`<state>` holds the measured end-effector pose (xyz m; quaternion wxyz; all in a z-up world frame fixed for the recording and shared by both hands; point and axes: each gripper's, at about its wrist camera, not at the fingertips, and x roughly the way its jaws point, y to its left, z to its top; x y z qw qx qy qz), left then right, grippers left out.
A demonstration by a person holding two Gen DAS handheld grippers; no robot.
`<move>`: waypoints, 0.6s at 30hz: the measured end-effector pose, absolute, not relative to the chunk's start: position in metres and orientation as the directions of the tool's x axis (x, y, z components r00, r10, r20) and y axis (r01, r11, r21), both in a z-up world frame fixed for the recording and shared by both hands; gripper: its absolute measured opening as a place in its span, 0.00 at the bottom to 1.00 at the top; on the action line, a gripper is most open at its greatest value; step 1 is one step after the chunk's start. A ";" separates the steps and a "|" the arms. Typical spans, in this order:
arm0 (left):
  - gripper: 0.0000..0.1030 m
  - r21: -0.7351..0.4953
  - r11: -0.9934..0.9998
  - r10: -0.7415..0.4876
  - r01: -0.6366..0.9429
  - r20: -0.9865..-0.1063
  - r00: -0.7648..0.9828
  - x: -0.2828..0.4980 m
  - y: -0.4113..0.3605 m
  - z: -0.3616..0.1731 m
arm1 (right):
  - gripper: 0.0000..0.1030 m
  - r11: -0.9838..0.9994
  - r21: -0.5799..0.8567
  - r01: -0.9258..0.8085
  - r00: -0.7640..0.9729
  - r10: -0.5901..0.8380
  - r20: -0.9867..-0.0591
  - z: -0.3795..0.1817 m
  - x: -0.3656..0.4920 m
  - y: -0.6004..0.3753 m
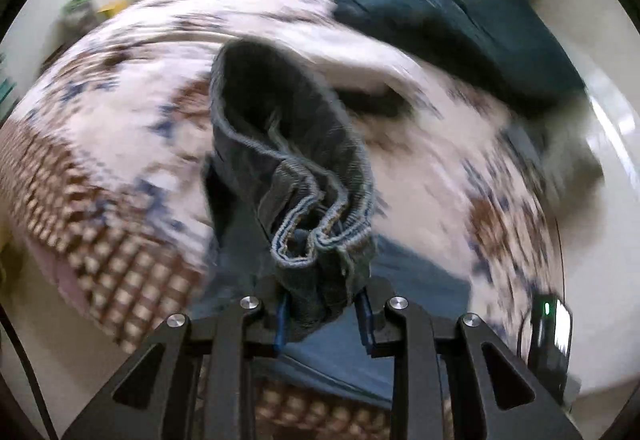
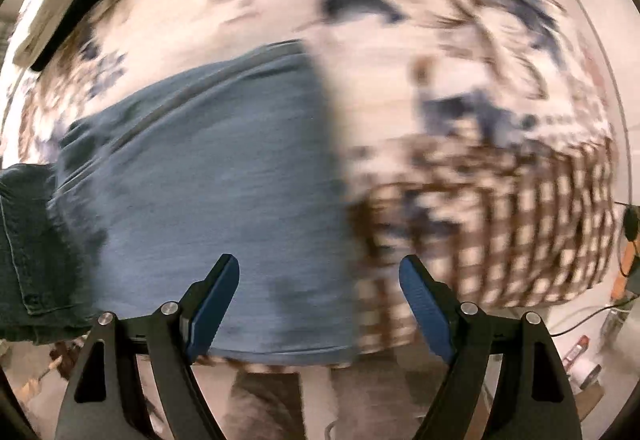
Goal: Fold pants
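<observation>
My left gripper [image 1: 323,314] is shut on the hem of a blue denim pant leg [image 1: 296,176], which it holds lifted above the bed so the leg opening gapes toward the camera. In the right wrist view the rest of the pants [image 2: 216,168] lies flat on the patterned bedspread [image 2: 460,80], with a darker denim part [image 2: 28,240] at the left edge. My right gripper [image 2: 320,296] is open and empty, just above the near edge of the flat pants. Both views are blurred by motion.
The bedspread [image 1: 112,128] is white with brown and blue patterns. A dark teal garment [image 1: 460,36] lies at the far right of the bed. A small device with a green light [image 1: 550,324] sits at the right. Cables and small objects [image 2: 588,356] lie on the floor.
</observation>
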<state>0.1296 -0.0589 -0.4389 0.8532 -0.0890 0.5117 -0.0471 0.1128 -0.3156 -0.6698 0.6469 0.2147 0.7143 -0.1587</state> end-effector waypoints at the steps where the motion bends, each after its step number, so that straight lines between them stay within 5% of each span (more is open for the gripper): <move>1: 0.23 -0.182 0.983 -0.172 0.021 -0.873 0.456 0.128 -0.074 -0.444 | 0.82 0.858 0.019 0.512 -0.085 0.073 -0.994 -0.670 0.108 -0.329; 8: 0.23 -0.019 0.969 -0.102 0.246 -0.939 0.329 0.114 -0.175 -0.514 | 0.82 0.859 -0.192 0.474 -0.191 -0.113 -0.975 -0.682 0.082 -0.410; 14: 0.23 0.008 0.930 -0.093 0.368 -0.963 0.254 0.100 -0.230 -0.548 | 0.82 0.827 -0.123 0.549 -0.169 -0.034 -0.985 -0.704 0.060 -0.445; 18: 0.35 -0.004 0.925 -0.062 0.381 -0.988 0.142 0.101 -0.238 -0.560 | 0.82 0.800 0.023 0.599 -0.088 0.095 -0.992 -0.698 0.055 -0.472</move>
